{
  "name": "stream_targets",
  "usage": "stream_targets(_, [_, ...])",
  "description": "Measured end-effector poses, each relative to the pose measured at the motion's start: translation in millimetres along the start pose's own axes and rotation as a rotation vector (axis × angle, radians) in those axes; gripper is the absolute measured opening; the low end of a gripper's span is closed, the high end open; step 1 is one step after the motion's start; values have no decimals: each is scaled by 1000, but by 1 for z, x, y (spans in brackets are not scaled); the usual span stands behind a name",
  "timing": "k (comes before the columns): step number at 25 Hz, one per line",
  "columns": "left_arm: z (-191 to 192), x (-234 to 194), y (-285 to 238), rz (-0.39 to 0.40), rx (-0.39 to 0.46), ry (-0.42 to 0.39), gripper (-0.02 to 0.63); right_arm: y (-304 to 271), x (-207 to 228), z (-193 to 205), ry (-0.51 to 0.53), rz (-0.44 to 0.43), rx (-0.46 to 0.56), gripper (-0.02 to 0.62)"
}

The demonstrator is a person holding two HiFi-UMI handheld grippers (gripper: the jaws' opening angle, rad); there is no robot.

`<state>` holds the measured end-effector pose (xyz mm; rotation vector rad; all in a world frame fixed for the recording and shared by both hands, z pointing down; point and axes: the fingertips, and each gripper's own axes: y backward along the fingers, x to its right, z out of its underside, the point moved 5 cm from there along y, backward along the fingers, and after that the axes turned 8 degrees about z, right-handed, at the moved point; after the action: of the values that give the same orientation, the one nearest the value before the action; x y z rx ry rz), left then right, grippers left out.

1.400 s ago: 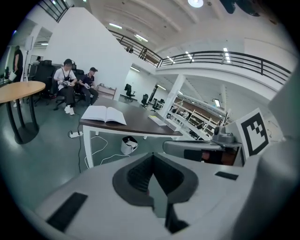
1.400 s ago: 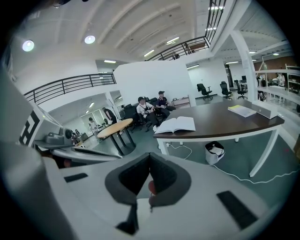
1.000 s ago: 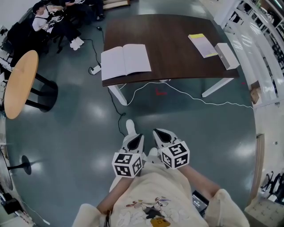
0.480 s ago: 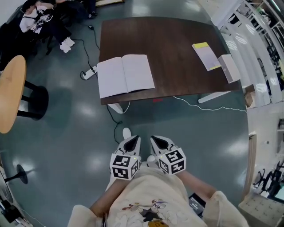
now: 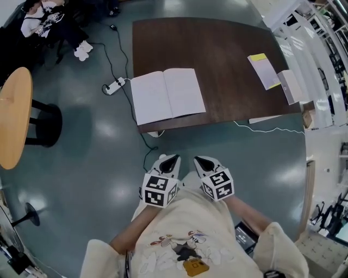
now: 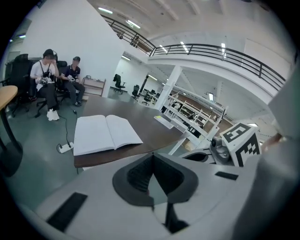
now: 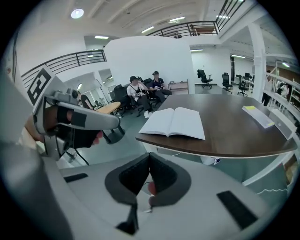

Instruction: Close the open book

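Open book [image 5: 167, 96] lies flat at the table's [image 5: 228, 49] near-left corner, right by the edge. Left gripper [image 5: 169, 159] and right gripper [image 5: 203, 161] are both clenched, empty, well short of it. Risk: clenched jaws shove the book off the edge instead of flipping a cover. The floor cable [image 5: 142, 142] could snag a foot.

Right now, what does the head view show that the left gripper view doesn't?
Only the head view shows the person's cream shirt with its cartoon print. Only the left gripper view shows the balcony railing and the ceiling lights. Both show the open book lying on the dark table, and the right gripper.
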<state>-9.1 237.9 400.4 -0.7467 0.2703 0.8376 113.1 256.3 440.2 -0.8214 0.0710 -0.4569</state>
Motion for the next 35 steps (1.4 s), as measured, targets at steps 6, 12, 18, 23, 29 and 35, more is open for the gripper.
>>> stream_targets(6, [-19, -32, 14, 10, 19, 7, 6, -20, -16, -26, -23, 19, 6, 6])
stream_targets(12, [-22, -36, -1, 36, -7, 16, 6, -30, -10, -48, -27, 15, 28, 6])
stream_targets(18, [-35, -47, -13, 25, -14, 16, 6, -41, -1, -58, -73, -4, 27, 6])
stream_targets(23, [-54, -58, -33, 7, -29, 3, 6, -57, 13, -71, -80, -36, 21, 5])
stream_targets(29, [-70, -66, -74, -10, -57, 29, 6, -78, 52, -91, -123, -70, 7, 6])
stream_targets(35, [-82, -82, -123, -37, -173, -96, 6, -113, 102, -93, -326, -90, -100, 6])
